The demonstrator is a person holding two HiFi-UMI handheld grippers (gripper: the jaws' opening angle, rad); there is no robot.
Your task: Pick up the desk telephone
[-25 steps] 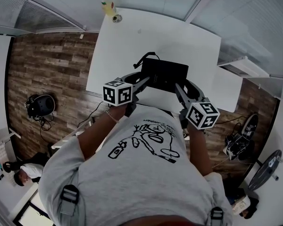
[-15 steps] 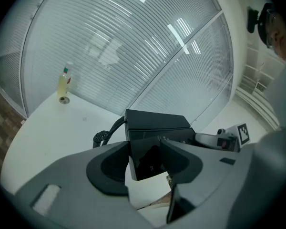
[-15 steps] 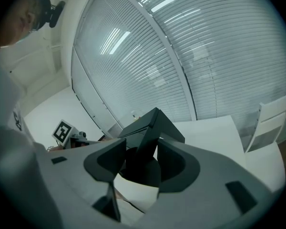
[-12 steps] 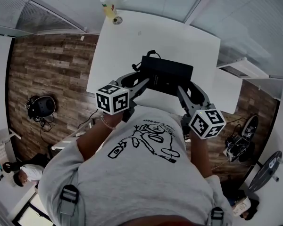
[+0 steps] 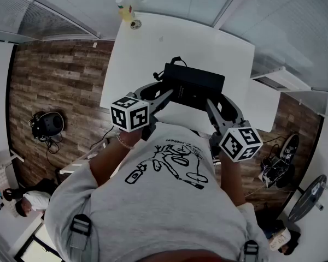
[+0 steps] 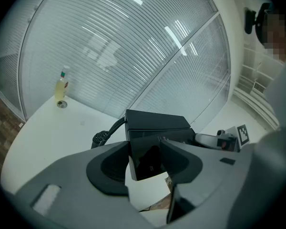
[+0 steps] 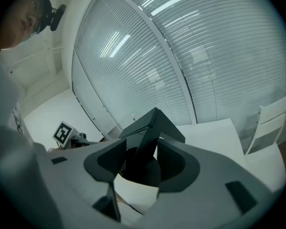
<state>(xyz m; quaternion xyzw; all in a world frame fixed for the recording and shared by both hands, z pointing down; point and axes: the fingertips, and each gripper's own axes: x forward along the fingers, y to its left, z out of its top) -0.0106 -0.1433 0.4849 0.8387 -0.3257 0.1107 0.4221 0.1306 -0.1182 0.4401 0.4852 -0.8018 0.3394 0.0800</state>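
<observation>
Since a second ago the telephone [image 5: 194, 86] has shifted slightly toward the top of the frame, and the left tool [image 6: 145, 157] has swung its marker cube [image 5: 129, 113] leftward. That tool is clamped on the telephone's left end, and the right tool [image 7: 139, 160] is clamped on its right end. The telephone sits at frame centre over the white bench [image 5: 142, 48], with its coiled cord [image 6: 104, 136] at its upper left.
</observation>
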